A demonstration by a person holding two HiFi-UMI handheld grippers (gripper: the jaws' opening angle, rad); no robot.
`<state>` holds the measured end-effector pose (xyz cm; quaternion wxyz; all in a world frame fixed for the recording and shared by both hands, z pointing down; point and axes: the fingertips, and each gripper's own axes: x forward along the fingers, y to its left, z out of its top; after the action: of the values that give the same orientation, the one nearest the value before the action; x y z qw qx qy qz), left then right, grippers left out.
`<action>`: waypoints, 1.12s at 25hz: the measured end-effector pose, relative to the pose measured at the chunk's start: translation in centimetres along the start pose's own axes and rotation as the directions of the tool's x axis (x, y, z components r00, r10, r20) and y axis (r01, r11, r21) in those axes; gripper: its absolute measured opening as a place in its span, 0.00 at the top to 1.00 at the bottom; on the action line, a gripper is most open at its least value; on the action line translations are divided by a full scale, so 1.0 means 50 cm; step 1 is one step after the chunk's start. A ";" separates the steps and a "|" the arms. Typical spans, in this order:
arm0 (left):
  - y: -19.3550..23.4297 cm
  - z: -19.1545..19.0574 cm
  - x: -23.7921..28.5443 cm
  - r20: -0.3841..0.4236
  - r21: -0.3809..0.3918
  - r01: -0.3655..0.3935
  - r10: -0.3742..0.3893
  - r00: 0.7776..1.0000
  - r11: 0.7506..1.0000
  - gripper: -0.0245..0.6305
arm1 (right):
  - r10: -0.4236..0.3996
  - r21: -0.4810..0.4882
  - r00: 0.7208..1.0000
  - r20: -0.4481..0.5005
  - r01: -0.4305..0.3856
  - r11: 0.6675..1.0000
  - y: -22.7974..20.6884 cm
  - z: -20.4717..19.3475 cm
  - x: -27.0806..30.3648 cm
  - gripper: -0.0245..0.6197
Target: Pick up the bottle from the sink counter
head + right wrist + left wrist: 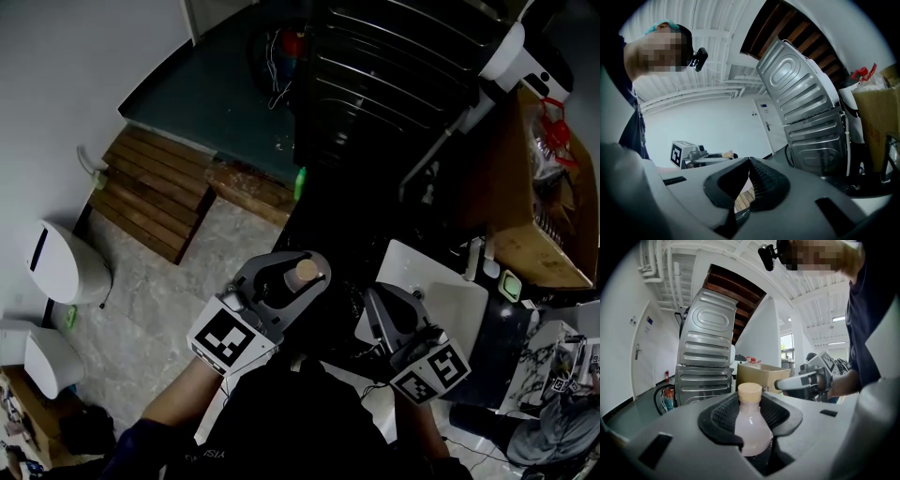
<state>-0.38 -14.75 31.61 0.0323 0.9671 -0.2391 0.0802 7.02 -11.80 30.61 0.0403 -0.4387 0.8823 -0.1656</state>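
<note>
A small bottle [751, 427] of pale pink liquid with a tan cap [307, 270] stands upright between the black pads of my left gripper [751, 416], which is shut on its body. In the head view the left gripper [298, 272] holds the bottle up in the air over the floor, left of the sink. My right gripper [377, 300] hangs beside it on the right, a little lower, apart from the bottle. In the right gripper view its jaws [749, 164] meet at the tips with nothing between them. The right gripper [782, 385] also shows behind the bottle in the left gripper view.
A white sink [441, 295] lies under my right gripper. A tall ribbed metal appliance [394, 84] stands ahead, with a cardboard box [534, 202] to its right. A wooden pallet [155, 192] and white bins [61, 267] sit on the floor at the left.
</note>
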 end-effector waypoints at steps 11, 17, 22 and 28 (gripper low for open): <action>0.004 -0.006 -0.008 -0.007 0.006 -0.015 0.015 1.000 1.000 0.75 | 0.029 -0.005 1.000 -0.008 -0.029 1.000 0.010 -0.002 0.012 0.92; -0.003 0.000 -0.012 -0.004 0.003 -0.013 0.013 1.000 1.000 0.75 | 0.027 -0.011 1.000 -0.012 -0.027 1.000 0.016 0.001 0.004 0.92; -0.006 0.006 -0.012 -0.001 0.004 -0.019 0.019 1.000 1.000 0.75 | 0.033 -0.015 0.999 -0.021 -0.033 0.999 0.018 0.004 -0.001 0.92; -0.021 0.001 -0.027 -0.003 0.008 -0.022 0.022 1.000 1.000 0.75 | 0.035 -0.021 0.999 -0.016 -0.035 0.999 0.034 -0.004 -0.013 0.92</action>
<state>-1.06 -13.23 31.28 0.0280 0.9644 -0.2495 0.0832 6.08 -10.25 30.21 0.0317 -0.4224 0.8918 -0.1588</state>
